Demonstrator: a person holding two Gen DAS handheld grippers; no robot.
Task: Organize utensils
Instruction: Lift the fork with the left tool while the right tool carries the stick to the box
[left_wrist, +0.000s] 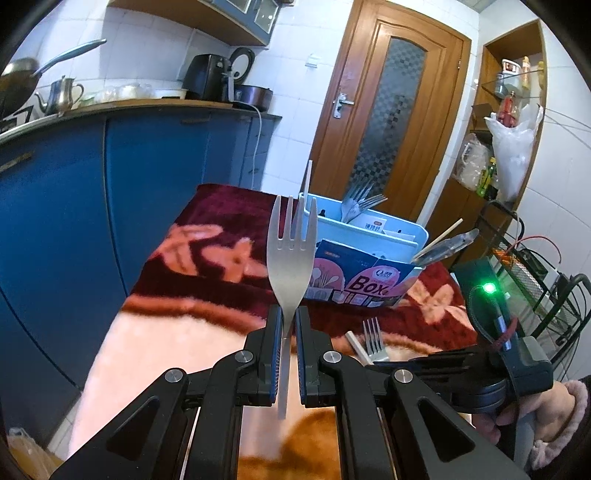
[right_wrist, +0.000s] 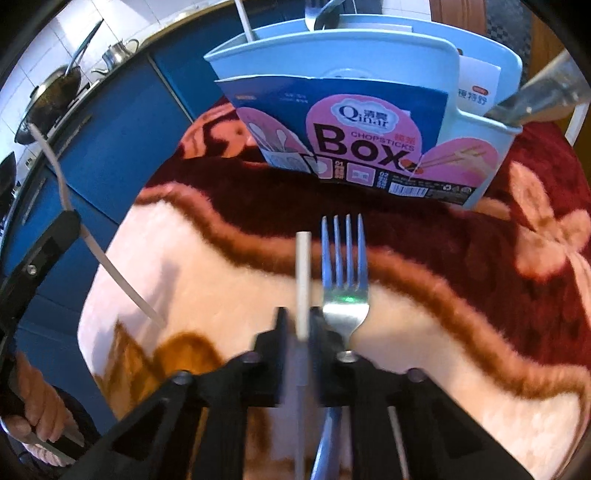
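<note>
My left gripper (left_wrist: 289, 314) is shut on the neck of a matte silver fork (left_wrist: 291, 254) and holds it upright, tines up, above the blanket and in front of the light blue utensil box (left_wrist: 369, 236). My right gripper (right_wrist: 300, 317) is shut on a white chopstick (right_wrist: 303, 280), low over the blanket. A shiny steel fork (right_wrist: 345, 273) lies on the blanket just right of it, partly under the right finger. The box (right_wrist: 332, 62) holds forks, a white chopstick and a clear-handled utensil. The right gripper shows in the left wrist view at lower right.
A red and cream floral blanket (left_wrist: 207, 236) covers the table. Blue kitchen cabinets (left_wrist: 74, 203) stand to the left, with a kettle and pans on the counter. A wooden door (left_wrist: 388, 110) is behind the box. A wire rack (left_wrist: 535, 280) stands at the right.
</note>
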